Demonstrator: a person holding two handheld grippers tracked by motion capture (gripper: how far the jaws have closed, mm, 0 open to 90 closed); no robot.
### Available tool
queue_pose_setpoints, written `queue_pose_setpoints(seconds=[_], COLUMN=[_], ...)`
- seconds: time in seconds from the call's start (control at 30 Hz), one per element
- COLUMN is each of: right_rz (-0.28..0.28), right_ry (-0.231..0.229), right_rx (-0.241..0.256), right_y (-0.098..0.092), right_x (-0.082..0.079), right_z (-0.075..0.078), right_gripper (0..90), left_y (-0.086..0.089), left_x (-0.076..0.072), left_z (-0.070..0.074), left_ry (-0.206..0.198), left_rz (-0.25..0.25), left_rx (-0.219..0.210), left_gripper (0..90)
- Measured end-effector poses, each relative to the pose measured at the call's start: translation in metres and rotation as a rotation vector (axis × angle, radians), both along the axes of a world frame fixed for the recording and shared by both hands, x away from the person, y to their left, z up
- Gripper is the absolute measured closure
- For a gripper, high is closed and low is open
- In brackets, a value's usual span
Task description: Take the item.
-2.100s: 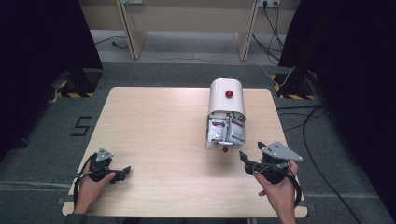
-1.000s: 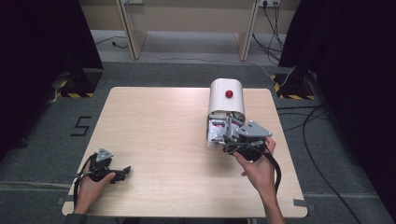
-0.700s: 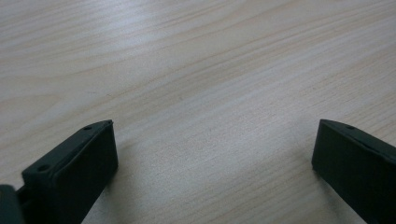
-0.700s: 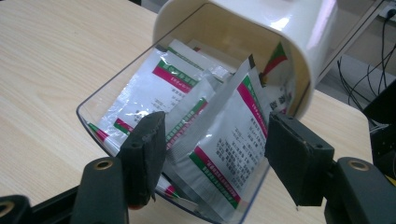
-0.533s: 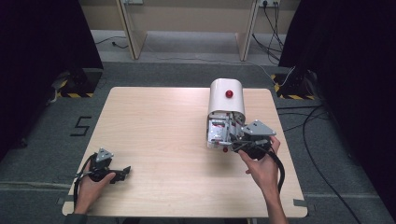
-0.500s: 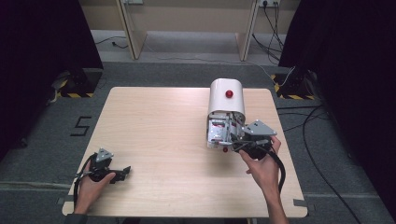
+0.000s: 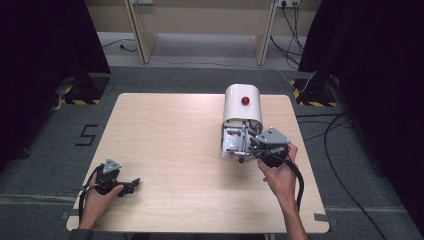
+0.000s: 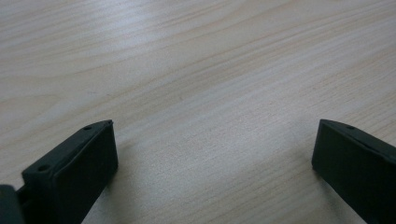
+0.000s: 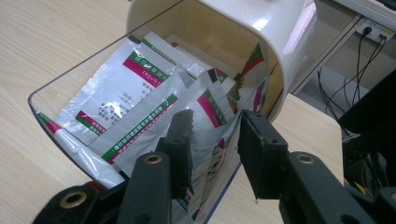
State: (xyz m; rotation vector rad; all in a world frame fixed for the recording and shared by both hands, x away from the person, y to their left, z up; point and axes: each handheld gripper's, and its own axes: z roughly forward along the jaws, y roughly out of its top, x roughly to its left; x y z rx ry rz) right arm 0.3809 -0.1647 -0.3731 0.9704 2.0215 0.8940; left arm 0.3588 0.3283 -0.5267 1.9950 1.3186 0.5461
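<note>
- The worktop carries one thing, a white bin with a red knob, standing right of centre; its clear drawer faces the person and is open and full of sachets.
- The right gripper is at the drawer's mouth, fingers part-open on either side of an upright sachet, not yet visibly clamped; no sachet lies outside, so the picking seems barely begun.
- The left gripper rests near the front left corner, well apart from the bin, fingers wide open and empty.
</note>
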Motion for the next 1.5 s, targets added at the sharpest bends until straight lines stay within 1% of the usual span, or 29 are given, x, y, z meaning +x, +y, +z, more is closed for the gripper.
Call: queue_pose_setpoints(seconds=[0.1, 0.13, 0.17, 0.2, 0.23, 0.27, 0.3, 0.33, 0.47, 0.63, 0.7, 0.77, 0.83, 0.97, 1.23, 1.5], right_rz=[-0.003, -0.009, -0.009, -0.01, -0.01, -0.001, -0.001, 0.005, 0.037, 0.075, 0.088, 0.091, 0.101, 0.12, 0.128, 0.123], right_ry=[-0.001, -0.003, -0.003, -0.014, -0.014, -0.026, -0.026, -0.036, -0.052, -0.079, -0.088, -0.097, -0.101, -0.103, -0.124, -0.13], right_rx=[-0.005, -0.006, -0.006, -0.01, -0.01, -0.009, -0.009, -0.011, 0.013, 0.024, 0.037, 0.037, 0.045, 0.043, 0.07, 0.095], right_y=[0.0, -0.002, -0.002, -0.003, -0.003, -0.005, -0.005, -0.007, -0.009, -0.01, -0.011, -0.012, -0.013, -0.013, -0.019, -0.028], right_x=[0.002, 0.005, 0.005, 0.007, 0.007, 0.006, 0.006, 0.005, -0.002, -0.014, -0.018, -0.021, -0.024, -0.031, -0.041, -0.047], right_z=[-0.001, -0.001, -0.001, -0.002, -0.002, -0.002, -0.002, -0.002, -0.001, 0.006, 0.009, 0.012, 0.014, 0.016, 0.02, 0.022], right_gripper=[67.6, 69.7, 69.7, 73.4, 73.4, 79.2, 79.2, 82.3, 86.2, 87.3, 87.7, 87.8, 87.9, 88.0, 88.0, 88.0], left_y=[0.0, 0.0, 0.0, 0.0, 0.0, 0.0, 0.0, 0.0, 0.0, 0.0, 0.0, 0.0, 0.0, 0.0, 0.0, 0.0], left_x=[0.0, 0.0, 0.0, 0.0, 0.0, 0.0, 0.0, 0.0, 0.0, 0.0, 0.0, 0.0, 0.0, 0.0, 0.0, 0.0], left_z=[0.0, 0.0, 0.0, 0.0, 0.0, 0.0, 0.0, 0.0, 0.0, 0.0, 0.0, 0.0, 0.0, 0.0, 0.0, 0.0], left_ry=[0.0, 0.0, 0.0, 0.0, 0.0, 0.0, 0.0, 0.0, 0.0, 0.0, 0.0, 0.0, 0.0, 0.0, 0.0, 0.0], left_rz=[0.0, 0.0, 0.0, 0.0, 0.0, 0.0, 0.0, 0.0, 0.0, 0.0, 0.0, 0.0, 0.0, 0.0, 0.0, 0.0], left_rx=[0.0, 0.0, 0.0, 0.0, 0.0, 0.0, 0.0, 0.0, 0.0, 0.0, 0.0, 0.0, 0.0, 0.0, 0.0, 0.0], left_gripper=[0.0, 0.0, 0.0, 0.0, 0.0, 0.0, 0.0, 0.0, 0.0, 0.0, 0.0, 0.0, 0.0, 0.0, 0.0, 0.0])
